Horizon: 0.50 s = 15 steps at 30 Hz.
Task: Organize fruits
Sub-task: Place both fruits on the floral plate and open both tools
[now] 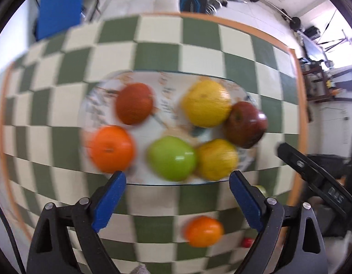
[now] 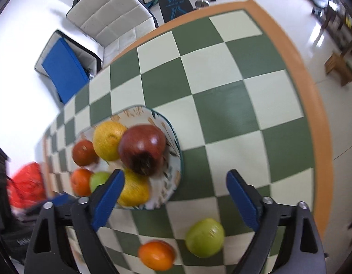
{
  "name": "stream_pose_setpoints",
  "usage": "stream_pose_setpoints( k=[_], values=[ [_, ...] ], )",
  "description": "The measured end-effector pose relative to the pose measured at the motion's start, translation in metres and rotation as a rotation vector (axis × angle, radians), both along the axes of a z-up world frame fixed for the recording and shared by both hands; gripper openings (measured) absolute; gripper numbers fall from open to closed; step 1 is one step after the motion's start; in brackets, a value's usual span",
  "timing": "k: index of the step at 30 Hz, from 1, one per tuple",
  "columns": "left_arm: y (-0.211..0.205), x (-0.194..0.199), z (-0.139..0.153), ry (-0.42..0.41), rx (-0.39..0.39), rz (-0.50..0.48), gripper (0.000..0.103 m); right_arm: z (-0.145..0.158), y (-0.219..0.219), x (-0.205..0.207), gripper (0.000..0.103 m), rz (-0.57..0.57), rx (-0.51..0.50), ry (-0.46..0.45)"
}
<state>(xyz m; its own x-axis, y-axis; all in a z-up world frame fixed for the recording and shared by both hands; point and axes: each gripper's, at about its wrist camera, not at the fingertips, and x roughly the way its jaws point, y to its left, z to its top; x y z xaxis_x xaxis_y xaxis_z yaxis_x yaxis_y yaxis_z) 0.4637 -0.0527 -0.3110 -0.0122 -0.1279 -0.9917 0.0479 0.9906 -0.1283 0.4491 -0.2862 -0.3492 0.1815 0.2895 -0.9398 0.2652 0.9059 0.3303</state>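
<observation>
**Fruit plate loaded with six, both tongs spread and empty**

Counter (image 2: 221, 105): green-and-cream checkered cloth with an orange border, filling most of both views. Left wrist view is motion-blurred; right wrist view is sharper.

Plate (image 1: 166, 96): patterned, dark rim, sits on the counter ahead of the left tongs. It holds six fruits in two rows.
- Far row: dull red fruit (image 1: 134, 104) at left, large yellow fruit (image 1: 206, 104) at right.
- Dark red apple (image 1: 245, 124) at the right end, touching the large yellow fruit and lying over the plate's right rim.
- Near row: orange (image 1: 112, 148) at left over the rim, green apple (image 1: 172, 158) in the middle, smaller yellow fruit (image 1: 217, 158) at right; the last two touch.

Off the plate, on the cloth near the counter's front edge:
- Green apple, loose (image 2: 205, 237), below and between the right tongs' fingers.
- Small orange, loose (image 2: 157, 254), just left of it, not touching. The same fruit appears low in the left wrist view.

Left tongs (image 1: 177, 202): blue-padded fingers spread wide, nothing between them, tips at the plate's near rim.

Right tongs (image 2: 174, 201): spread wide, empty, over the cloth at the plate's right side; left finger overlaps the plate's near fruits in view.

Small red item below the left tongs' right finger: too blurred to identify.
</observation>
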Motion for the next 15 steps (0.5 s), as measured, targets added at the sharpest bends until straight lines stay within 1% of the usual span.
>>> stream_pose_setpoints(
  k=[1,3,7,10,15],
  values=[
    [0.005,-0.004,0.003,-0.019,0.022,-0.005,0.093,0.005,0.007,-0.006,0.096,0.026,-0.06,-0.008],
    [0.015,-0.01,0.005,-0.042,0.055,-0.006,0.093,0.013,0.019,-0.016,0.097,0.068,-0.147,-0.021],
    [0.025,-0.023,0.01,-0.085,0.1,0.006,0.093,0.03,0.04,-0.037,0.097,0.121,-0.235,-0.049],
    [0.026,-0.035,0.019,-0.134,0.127,0.011,0.093,0.044,0.053,-0.05,0.097,0.143,-0.283,-0.083],
    [0.029,-0.057,0.042,-0.201,0.147,0.009,0.093,0.069,0.07,-0.067,0.097,0.157,-0.317,-0.133]
  ],
)
